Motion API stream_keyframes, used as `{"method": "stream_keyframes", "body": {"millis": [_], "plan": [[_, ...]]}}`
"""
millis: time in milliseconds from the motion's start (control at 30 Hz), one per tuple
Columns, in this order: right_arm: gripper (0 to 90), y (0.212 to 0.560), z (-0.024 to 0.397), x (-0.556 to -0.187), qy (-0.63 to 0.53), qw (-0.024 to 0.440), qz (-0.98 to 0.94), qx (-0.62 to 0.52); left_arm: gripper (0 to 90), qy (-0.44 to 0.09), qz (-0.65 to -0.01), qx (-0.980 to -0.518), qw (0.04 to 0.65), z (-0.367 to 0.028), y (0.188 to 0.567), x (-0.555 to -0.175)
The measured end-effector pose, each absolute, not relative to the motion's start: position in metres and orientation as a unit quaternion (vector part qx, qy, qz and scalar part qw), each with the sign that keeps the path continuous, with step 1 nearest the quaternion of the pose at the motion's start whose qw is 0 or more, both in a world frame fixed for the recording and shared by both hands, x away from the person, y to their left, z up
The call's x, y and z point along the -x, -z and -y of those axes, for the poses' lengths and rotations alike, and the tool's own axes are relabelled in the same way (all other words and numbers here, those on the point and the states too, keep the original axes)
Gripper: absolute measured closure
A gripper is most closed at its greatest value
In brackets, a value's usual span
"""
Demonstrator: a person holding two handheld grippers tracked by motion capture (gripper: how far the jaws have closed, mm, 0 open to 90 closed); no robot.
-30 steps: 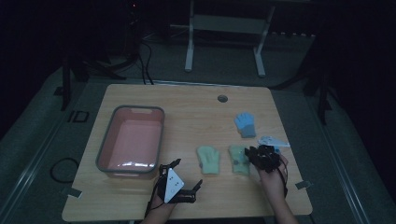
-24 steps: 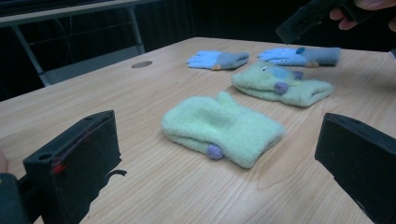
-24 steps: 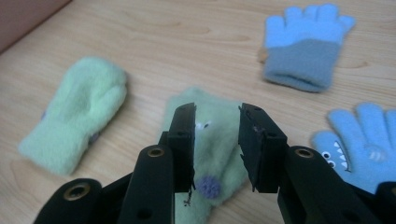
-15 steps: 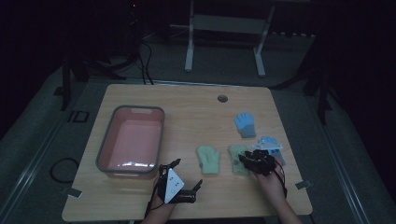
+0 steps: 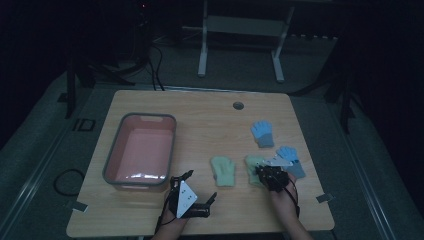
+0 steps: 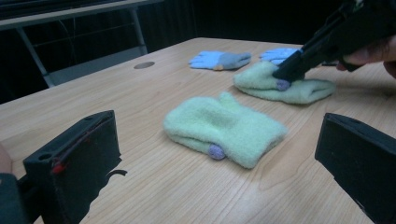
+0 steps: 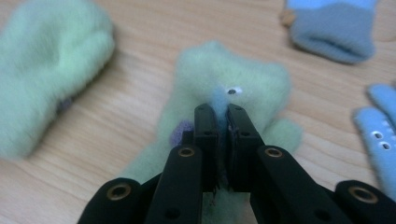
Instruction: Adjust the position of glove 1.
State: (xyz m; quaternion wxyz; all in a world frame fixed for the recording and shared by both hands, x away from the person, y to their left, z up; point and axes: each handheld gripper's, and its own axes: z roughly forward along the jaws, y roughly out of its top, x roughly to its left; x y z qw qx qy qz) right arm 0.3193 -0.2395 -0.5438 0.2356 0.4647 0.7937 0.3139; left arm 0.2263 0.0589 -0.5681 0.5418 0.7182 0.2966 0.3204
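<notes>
The right gripper (image 7: 222, 112) has just closed its fingers on the nearer green mitten (image 7: 224, 84), apparently pinching fabric, ready to lift toward the pink tub (image 5: 142, 150); left gripper (image 6: 224, 163) waits open.

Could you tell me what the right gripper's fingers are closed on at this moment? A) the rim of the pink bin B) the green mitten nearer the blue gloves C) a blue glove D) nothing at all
B: in the right gripper view the right gripper has its fingers pinched on a fold of the green mitten under it.
</notes>
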Motion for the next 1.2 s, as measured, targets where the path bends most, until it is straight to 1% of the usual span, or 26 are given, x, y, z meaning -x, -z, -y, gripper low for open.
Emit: {"method": "stream_keyframes", "body": {"millis": [267, 367, 433, 467, 567, 700, 833, 1200], "plan": [[85.0, 0.497, 0.221, -0.312, -0.345, 0.271, -0.777, -0.451, 0.1, -0.316, -0.301, -0.716, 0.544, -0.06, 0.568, -0.227], [85.1, 0.479, 0.206, -0.309, -0.36, 0.272, -0.779, -0.435, 0.1, -0.316, -0.302, -0.715, 0.545, -0.06, 0.568, -0.227], [85.1, 0.474, 0.201, -0.308, -0.366, 0.271, -0.78, -0.429, 0.1, -0.317, -0.301, -0.715, 0.545, -0.061, 0.568, -0.227], [85.1, 0.466, 0.188, -0.306, -0.375, 0.272, -0.781, -0.418, 0.1, -0.315, -0.302, -0.716, 0.545, -0.061, 0.568, -0.227], [85.1, 0.46, 0.173, -0.305, -0.383, 0.262, -0.786, -0.409, 0.1, -0.315, -0.302, -0.714, 0.548, -0.061, 0.568, -0.227], [85.1, 0.461, 0.154, -0.303, -0.39, 0.247, -0.792, -0.401, 0.1, -0.312, -0.302, -0.715, 0.547, -0.061, 0.568, -0.227], [85.0, 0.47, 0.139, -0.301, -0.382, 0.244, -0.8, -0.393, 0.2, -0.312, -0.303, -0.716, 0.547, -0.061, 0.568, -0.227], [85.0, 0.505, 0.132, -0.309, -0.347, 0.231, -0.816, -0.4, 0.1, -0.31, -0.303, -0.716, 0.547, -0.061, 0.568, -0.228]]}}
